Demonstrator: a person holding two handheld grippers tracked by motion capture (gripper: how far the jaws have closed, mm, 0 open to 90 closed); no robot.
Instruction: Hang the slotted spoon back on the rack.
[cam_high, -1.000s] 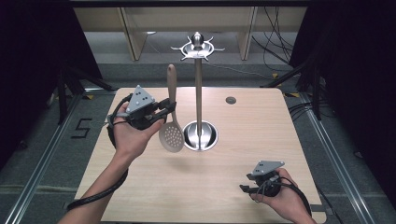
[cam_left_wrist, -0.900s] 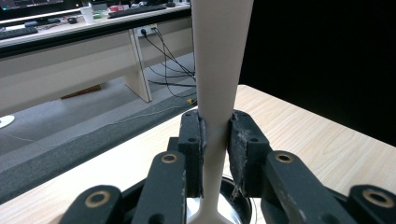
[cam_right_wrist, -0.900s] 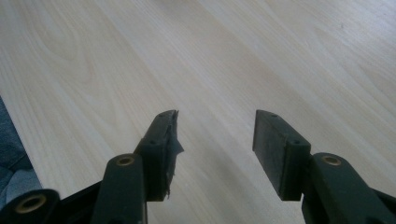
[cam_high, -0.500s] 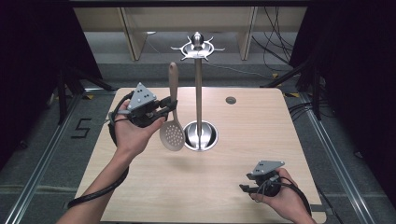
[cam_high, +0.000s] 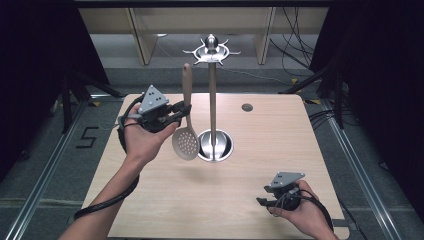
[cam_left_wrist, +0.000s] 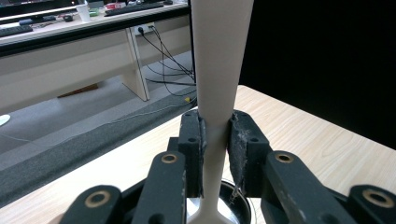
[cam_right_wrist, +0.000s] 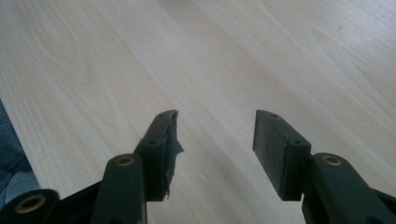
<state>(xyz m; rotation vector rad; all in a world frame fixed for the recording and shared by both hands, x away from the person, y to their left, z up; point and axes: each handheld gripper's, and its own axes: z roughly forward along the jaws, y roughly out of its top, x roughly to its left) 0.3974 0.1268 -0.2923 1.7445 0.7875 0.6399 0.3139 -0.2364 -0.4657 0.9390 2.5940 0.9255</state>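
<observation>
A beige slotted spoon (cam_high: 186, 131) hangs upright in the air, head down, just left of the metal rack's pole (cam_high: 213, 105). My left gripper (cam_high: 186, 110) is shut on its handle; in the left gripper view the handle (cam_left_wrist: 215, 93) stands squeezed between the two black pads. The rack has a round steel base (cam_high: 223, 146) on the wooden table (cam_high: 260, 130) and a ring of hooks (cam_high: 211, 51) at the top. My right gripper (cam_high: 260, 201) rests low near the table's front right, and the right gripper view shows it (cam_right_wrist: 212, 128) open over bare wood.
A small dark round hole (cam_high: 247, 107) sits in the table at the back right. A black cable (cam_high: 107, 200) trails from the left hand along the forearm. Pale desks and floor cables lie beyond the table's far edge.
The left hand and spoon have drifted very slightly; otherwise nothing has visibly changed.
</observation>
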